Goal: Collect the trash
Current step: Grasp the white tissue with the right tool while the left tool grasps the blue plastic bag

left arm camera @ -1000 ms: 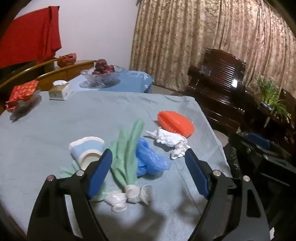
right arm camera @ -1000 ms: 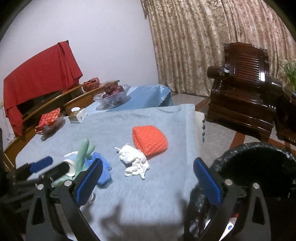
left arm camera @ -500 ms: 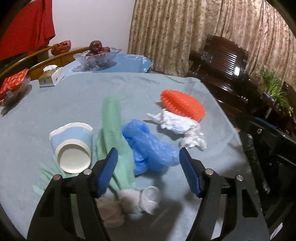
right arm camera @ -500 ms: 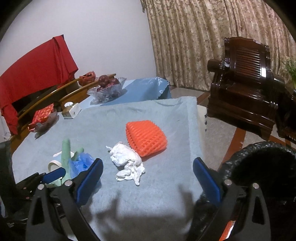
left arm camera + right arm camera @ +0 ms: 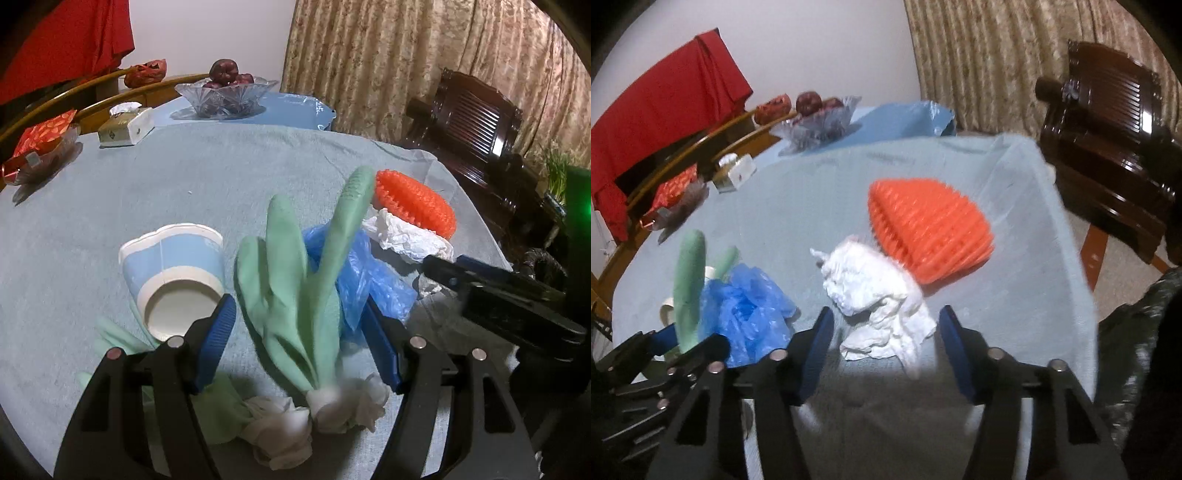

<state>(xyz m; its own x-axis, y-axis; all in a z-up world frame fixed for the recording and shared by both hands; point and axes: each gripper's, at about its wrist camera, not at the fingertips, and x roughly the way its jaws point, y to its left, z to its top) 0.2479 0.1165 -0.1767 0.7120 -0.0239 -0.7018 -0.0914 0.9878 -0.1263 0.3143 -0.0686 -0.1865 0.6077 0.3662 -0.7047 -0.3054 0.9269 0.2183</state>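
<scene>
The left tongs (image 5: 299, 339) are held released, with the green glove (image 5: 306, 280) standing between the blue pads but not pressed by them. A paper cup (image 5: 177, 273) is seen lying just beside the glove, and a blue plastic bag (image 5: 369, 273) is touching it on the other side. The right tongs (image 5: 886, 350) are also released around the crumpled white tissue (image 5: 875, 295) on the bench (image 5: 798, 214), which leans against the orange foam net (image 5: 927, 229).
</scene>
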